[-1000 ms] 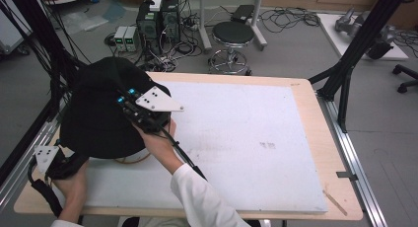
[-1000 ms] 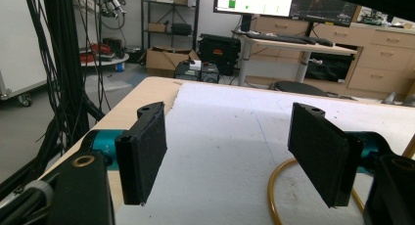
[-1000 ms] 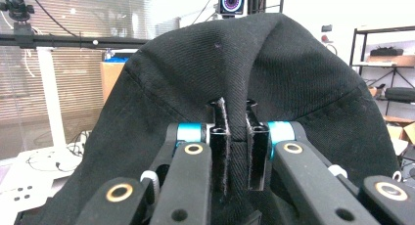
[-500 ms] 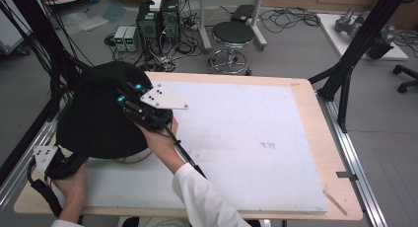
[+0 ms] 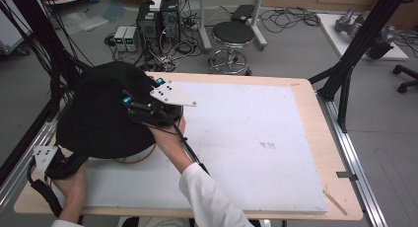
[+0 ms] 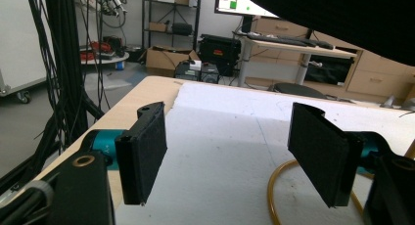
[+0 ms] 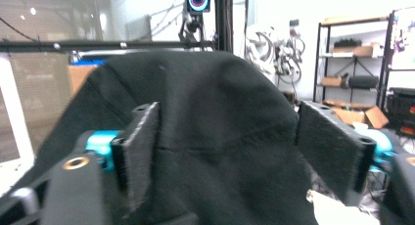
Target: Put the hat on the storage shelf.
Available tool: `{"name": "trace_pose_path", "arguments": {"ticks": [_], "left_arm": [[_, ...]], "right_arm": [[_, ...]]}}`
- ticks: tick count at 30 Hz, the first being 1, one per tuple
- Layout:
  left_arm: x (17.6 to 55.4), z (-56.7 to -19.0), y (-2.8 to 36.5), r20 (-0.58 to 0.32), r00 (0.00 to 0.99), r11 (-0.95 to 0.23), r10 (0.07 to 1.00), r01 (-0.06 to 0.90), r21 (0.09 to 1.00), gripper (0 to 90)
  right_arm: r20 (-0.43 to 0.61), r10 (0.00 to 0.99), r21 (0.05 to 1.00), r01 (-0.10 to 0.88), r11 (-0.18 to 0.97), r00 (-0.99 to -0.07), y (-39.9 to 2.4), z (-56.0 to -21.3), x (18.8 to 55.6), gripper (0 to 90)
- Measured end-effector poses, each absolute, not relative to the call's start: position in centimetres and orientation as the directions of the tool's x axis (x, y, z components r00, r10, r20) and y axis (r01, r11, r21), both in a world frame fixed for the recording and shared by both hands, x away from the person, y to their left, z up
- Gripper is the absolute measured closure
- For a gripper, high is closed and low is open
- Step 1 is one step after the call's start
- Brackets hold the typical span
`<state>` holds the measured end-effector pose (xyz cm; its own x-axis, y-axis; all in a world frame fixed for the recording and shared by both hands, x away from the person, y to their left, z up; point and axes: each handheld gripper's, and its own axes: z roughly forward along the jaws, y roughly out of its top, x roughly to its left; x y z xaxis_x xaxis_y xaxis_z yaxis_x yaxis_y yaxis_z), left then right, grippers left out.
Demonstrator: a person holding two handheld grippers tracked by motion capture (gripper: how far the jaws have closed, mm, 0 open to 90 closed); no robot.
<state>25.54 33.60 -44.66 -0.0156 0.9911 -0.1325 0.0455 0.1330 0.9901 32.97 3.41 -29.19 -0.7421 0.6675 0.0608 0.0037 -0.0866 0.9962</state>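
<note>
The right gripper (image 7: 225, 151) has just opened, releasing the black hat (image 5: 106, 113); the left gripper (image 6: 235, 156) stands open, empty. Placing seems finished.

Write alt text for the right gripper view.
The right gripper's two black jaws stand open before a black hat, its dark cloth crown between and beyond them, untouched by the pads. Behind are blurred shelves and a dark frame post.
</note>
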Motion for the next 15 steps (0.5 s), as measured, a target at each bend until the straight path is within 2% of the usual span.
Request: {"name": "trace_pose_path", "arguments": {"ticks": [3,5,15], "left_arm": [[25.5,-44.6,33.6,-0.129,-0.014,0.13,0.991,0.045,0.991,30.8],[25.5,-44.6,33.6,-0.127,-0.015,0.127,0.992,0.046,0.991,30.8],[25.5,-44.6,33.5,-0.125,-0.017,0.126,0.992,0.044,0.991,30.8]], "right_arm": [[0.054,0.682,0.998,0.025,-0.053,-0.73,2.5,-29.2,33.1,13.6],[0.051,0.683,0.999,0.031,-0.041,-0.729,1.9,-29.1,33.1,12.3],[0.042,0.711,0.999,0.013,-0.047,-0.702,-1.8,-28.2,32.3,12.0]]}}
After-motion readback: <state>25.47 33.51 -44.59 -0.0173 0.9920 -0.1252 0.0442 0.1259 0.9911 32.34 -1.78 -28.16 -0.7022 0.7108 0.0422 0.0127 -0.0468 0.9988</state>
